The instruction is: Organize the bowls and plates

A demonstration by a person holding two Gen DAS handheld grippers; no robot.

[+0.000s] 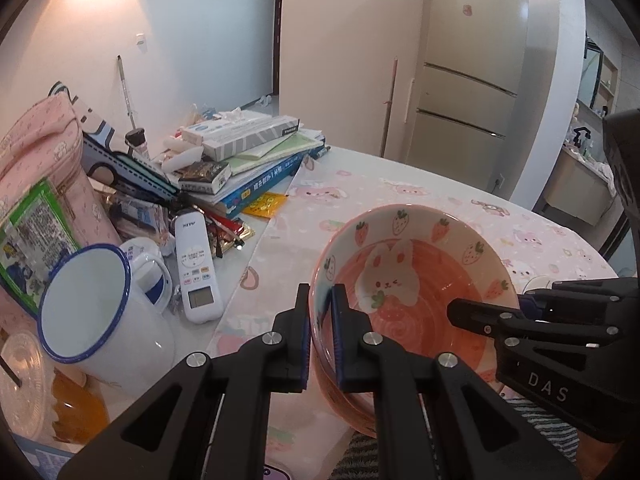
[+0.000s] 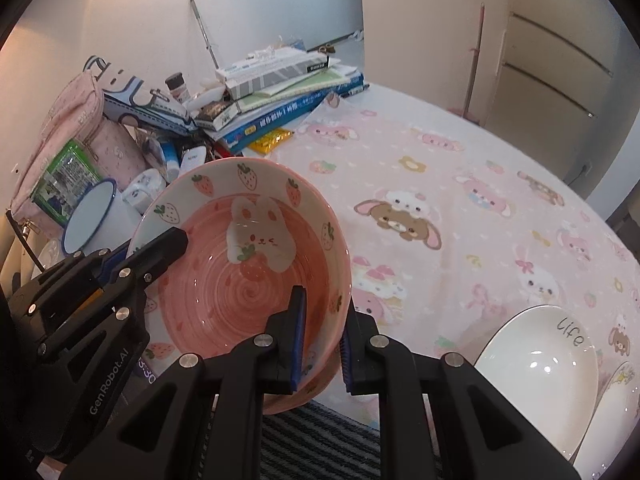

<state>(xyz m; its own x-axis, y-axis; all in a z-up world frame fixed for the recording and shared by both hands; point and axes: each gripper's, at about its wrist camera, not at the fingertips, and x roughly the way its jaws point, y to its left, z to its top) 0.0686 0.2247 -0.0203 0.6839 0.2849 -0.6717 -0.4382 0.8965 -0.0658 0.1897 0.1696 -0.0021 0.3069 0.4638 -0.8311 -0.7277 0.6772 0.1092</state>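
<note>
The left gripper is clamped on the near-left rim of the pink bowl, one finger outside the wall and one inside. The right gripper pinches the opposite rim in the same way, so both sets of jaws are nearly closed with only the thin wall between them. The bowl, painted with a rabbit and strawberries, is held between the two grippers at the near edge of the table, tilted slightly; whether its base touches the cloth cannot be told. To carry this well, I judge both grips should stay firm and level with each other, since uneven height would twist the rim in the pads; the likely goal is the white bowl at the near right, marked "life", beside which a further dish peeks in at the edge. Counted: one pink bowl, one white bowl, one partly seen dish, one enamel mug, one remote control.
</note>
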